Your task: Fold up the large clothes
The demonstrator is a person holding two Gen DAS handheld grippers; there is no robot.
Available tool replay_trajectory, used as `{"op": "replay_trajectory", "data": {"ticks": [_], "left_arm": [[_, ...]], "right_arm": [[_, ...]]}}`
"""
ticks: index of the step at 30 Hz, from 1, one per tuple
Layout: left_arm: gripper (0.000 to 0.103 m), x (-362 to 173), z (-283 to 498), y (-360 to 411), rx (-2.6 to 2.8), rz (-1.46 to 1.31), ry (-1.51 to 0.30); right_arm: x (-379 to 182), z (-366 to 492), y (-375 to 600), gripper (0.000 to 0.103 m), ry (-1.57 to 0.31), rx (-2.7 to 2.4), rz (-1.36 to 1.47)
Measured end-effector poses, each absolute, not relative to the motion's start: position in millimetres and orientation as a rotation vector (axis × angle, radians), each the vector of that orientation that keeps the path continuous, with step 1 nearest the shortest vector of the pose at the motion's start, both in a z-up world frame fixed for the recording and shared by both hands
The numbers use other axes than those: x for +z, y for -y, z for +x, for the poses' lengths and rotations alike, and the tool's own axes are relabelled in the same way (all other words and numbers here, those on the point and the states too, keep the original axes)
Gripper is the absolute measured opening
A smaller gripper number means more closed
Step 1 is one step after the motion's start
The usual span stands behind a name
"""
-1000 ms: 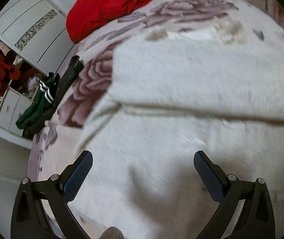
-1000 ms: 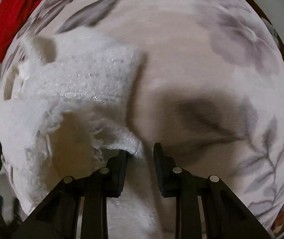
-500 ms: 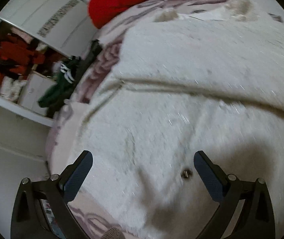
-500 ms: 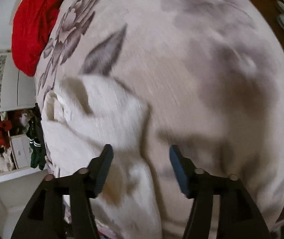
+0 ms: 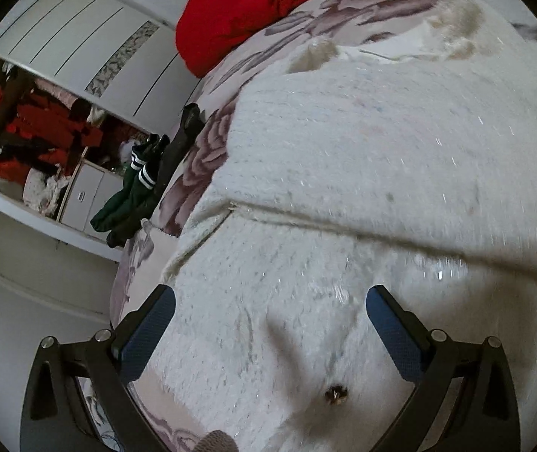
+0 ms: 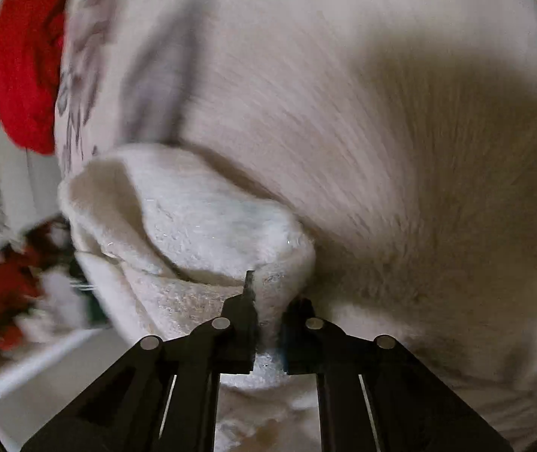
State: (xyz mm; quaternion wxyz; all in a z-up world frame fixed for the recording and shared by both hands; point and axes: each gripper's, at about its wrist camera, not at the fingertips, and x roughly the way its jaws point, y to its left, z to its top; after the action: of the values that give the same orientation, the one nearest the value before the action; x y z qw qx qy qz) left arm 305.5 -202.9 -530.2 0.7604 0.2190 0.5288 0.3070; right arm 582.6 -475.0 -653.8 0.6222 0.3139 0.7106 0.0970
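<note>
Softly fuzzy white garment (image 5: 362,158) lies folded, glittery threads showing.

Fluffy white knit garment (image 5: 343,173) with glinting threads; smooth printed bedsheet (image 5: 200,158).

No text, label, brand or number can be read anywhere.

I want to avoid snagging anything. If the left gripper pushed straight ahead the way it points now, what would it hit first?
Most likely the fluffy white garment spread on the bed: the left gripper, jaws open, points down onto its pile, near a small metal snap. Depth is hard to judge.
</note>
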Motion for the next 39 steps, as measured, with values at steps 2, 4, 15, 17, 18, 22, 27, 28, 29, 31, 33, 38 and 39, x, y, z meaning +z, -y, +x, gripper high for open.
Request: {"op": "replay_trajectory", "data": {"ticks": [2,4,15,17,18,22,27,28,29,31,33,38,39], "left_arm": [[0.103,-531.9,298.1,203.0,0.665,0.476,-1.163],[0.103,-533.9,293.8,201.9,0.667,0.472,-1.182],[0.103,-534.4,238.5,195.6,0.663,0.425,-1.29],[0.103,-537.4,223.7,192.7,0.668,0.425,-1.319],[0.103,-538.7,217.2,191.7,0.67,0.429,-1.333],[0.103,-544.9,200.1,187.6,0.677,0.449,-1.363],[0.103,-540.4,199.7,194.8,0.657,0.451,-1.346],[0.103,-538.6,200.7,200.3,0.645,0.457,-1.338],[0.103,-536.7,202.1,207.9,0.631,0.473,-1.325],[0.103,-529.0,204.2,226.1,0.598,0.514,-1.288],[0.103,-519.8,206.9,248.5,0.562,0.552,-1.244],[0.103,-507.1,196.8,323.2,0.432,0.64,-1.189],[0.103,-506.8,192.2,339.7,0.397,0.656,-1.188]], "right_arm": [[-645.1,585.3,484.7,0.007,-1.561,0.169,0.664],[-663.4,583.7,488.3,0.007,-1.617,0.171,0.66],[-619.4,479.3,502.9,0.053,-1.69,0.315,0.614],[-635.3,457.5,488.5,0.053,-1.738,0.325,0.611],[-644.2,452.8,483.2,0.053,-1.742,0.323,0.618],[-671.6,454.0,455.6,0.055,-1.741,0.31,0.546],[-665.1,462.5,460.5,0.007,-1.664,0.182,0.536],[-669.8,460.7,461.2,0.007,-1.676,0.176,0.543],[-668.2,459.0,454.2,0.007,-1.674,0.185,0.483],[-658.5,456.6,449.2,0.008,-1.676,0.218,0.422],[-644.1,450.4,453.5,0.02,-1.711,0.267,0.404],[-590.4,423.1,499.1,0.062,-1.63,0.212,0.246],[-581.5,415.2,510.4,0.063,-1.622,0.179,0.224]]}}
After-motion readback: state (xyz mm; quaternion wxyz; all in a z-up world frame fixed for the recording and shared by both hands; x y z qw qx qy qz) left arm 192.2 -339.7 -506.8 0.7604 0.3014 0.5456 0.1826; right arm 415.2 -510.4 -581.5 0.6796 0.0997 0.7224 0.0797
